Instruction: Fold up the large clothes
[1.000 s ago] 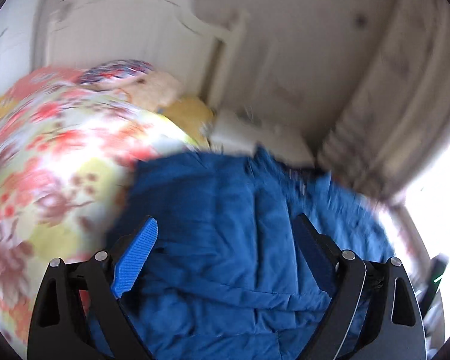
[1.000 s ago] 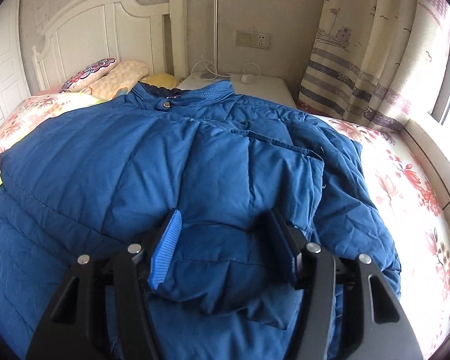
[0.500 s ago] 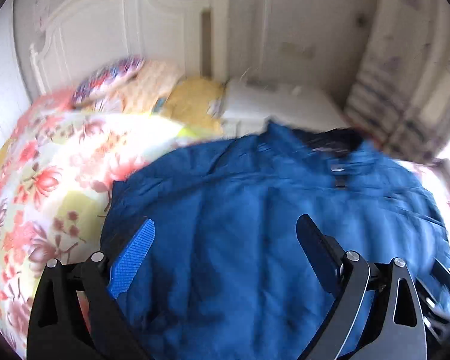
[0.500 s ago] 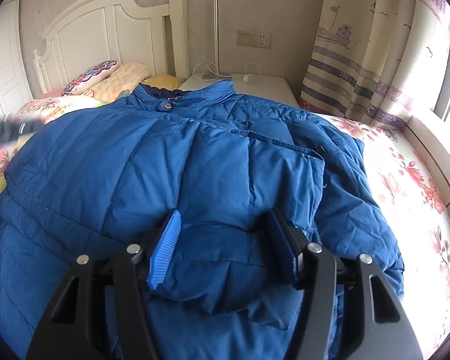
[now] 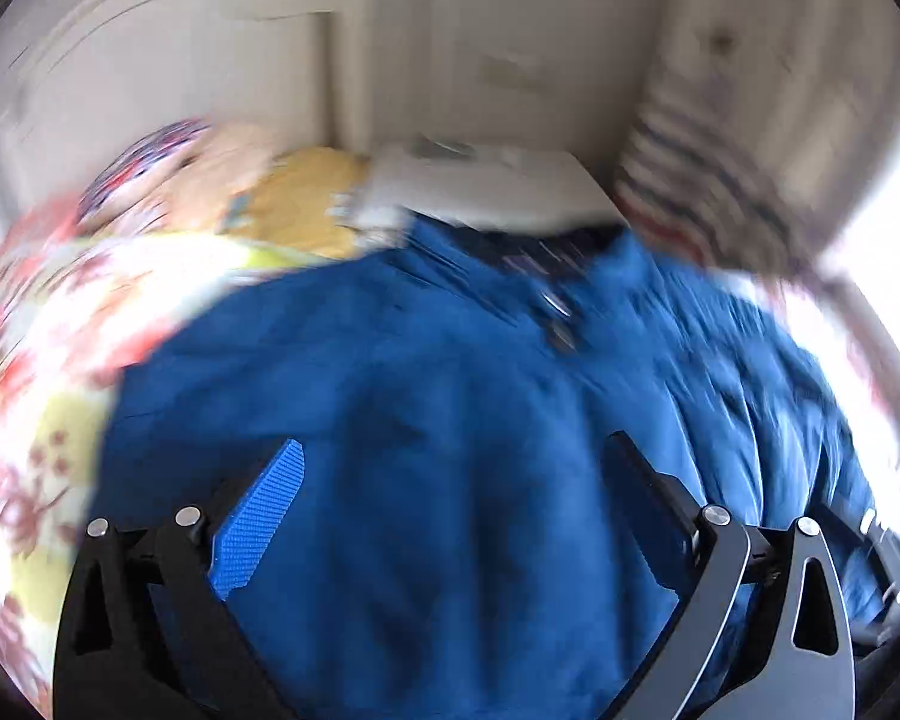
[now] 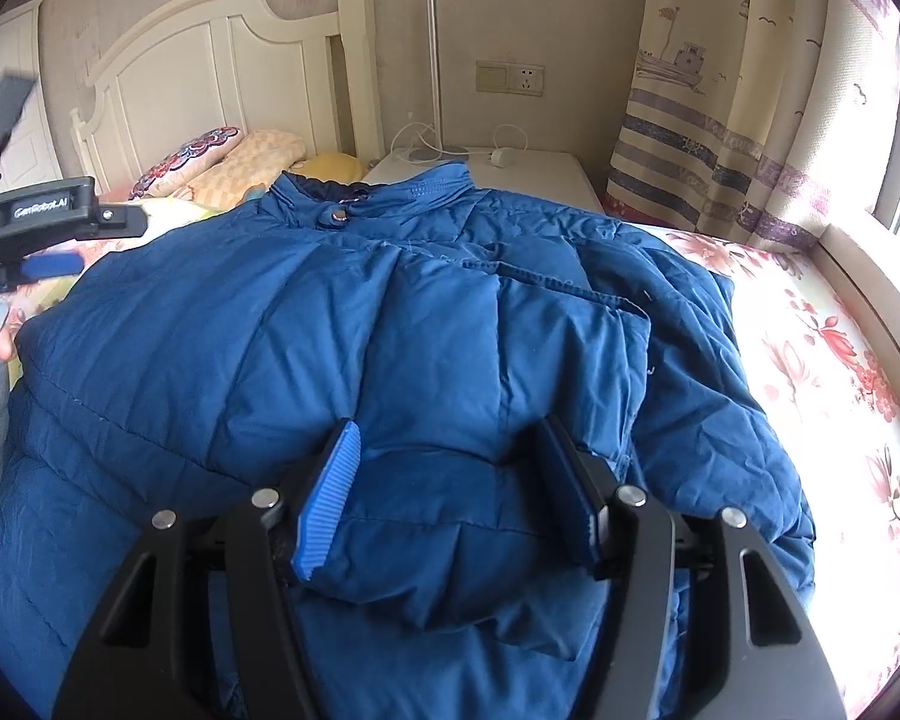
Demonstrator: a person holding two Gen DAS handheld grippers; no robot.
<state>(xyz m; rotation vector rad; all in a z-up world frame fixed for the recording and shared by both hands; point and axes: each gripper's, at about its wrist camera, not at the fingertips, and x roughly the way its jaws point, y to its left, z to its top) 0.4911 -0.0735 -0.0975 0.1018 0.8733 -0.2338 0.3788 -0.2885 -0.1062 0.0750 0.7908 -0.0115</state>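
Your left claw (image 5: pixel 450 516) swung across over the jacket (image 6: pixel 390 348) spread on the bed (image 6: pixel 810 330), jaws opening, empty. Right claw (image 6: pixel 444 492) pinches a padded fold. Next: grab the far edge, fold inward.

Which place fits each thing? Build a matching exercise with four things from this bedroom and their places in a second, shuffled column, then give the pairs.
Things:
1. blue padded jacket
2. wall socket
3. striped curtain
4. patterned pillow

Places:
A. hanging by the window
B. against the white headboard
C. spread on the floral bedspread
D. on the wall above the nightstand

Pairs: 1-C, 2-D, 3-A, 4-B
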